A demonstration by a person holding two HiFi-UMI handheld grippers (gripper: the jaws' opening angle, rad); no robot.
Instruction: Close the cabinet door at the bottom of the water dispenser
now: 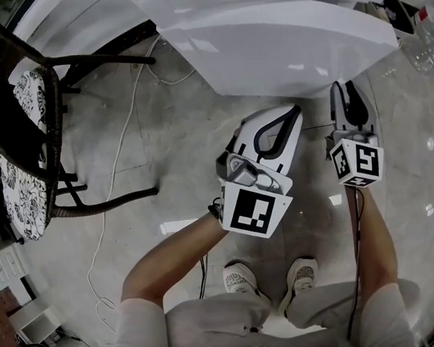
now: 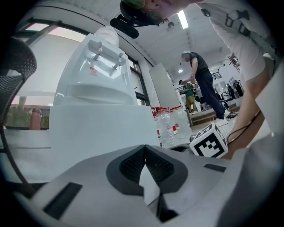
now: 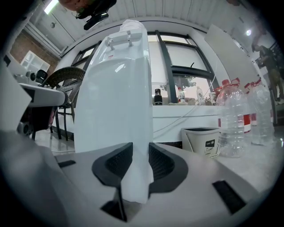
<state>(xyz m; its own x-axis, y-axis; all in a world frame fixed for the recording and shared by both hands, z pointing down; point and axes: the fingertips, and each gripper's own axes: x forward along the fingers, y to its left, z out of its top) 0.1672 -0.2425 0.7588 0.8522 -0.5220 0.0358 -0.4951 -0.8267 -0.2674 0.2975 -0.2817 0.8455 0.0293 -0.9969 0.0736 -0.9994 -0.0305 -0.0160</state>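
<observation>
White plastic water dispenser (image 1: 283,55) dead ahead! Left gripper (image 1: 294,113) has its jaws pressed together, empty; right gripper (image 1: 344,88) jaws stand apart, dispenser's corner showing between them.

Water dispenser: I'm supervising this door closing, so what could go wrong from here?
A white panel edge stands between the right gripper's parted jaws; pushing askew might jam or scrape it. The shut left gripper sits close beside the right one; they could collide. Plastic bottles stand to the right; a wide swing might topple them.
</observation>
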